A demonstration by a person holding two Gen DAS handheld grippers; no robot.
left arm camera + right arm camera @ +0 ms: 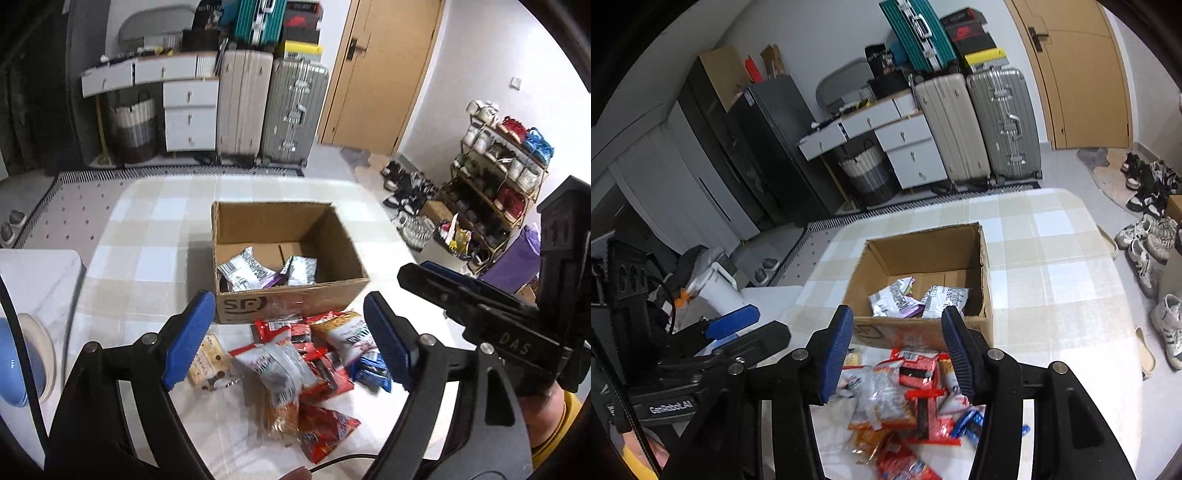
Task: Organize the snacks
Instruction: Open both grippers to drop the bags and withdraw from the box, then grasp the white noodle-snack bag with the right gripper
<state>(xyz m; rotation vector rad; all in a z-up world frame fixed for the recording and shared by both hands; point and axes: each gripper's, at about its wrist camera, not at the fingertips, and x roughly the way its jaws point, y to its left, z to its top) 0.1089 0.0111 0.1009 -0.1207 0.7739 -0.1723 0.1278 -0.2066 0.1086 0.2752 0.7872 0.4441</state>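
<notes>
Snacks [295,365] are piled loose on the checked table [147,229], just in front of a cardboard box [284,295]. Above the pile, the left tongs [291,343] are held wide open with nothing gripped; the right tongs [899,350] are parted less widely and are also empty. One packet at the top of the heap is best singled out and pinched across its flat body, so that neighbours are not dragged along. Inside the box, a few silver-and-purple packets [255,273] are already lying on the bottom.
</notes>
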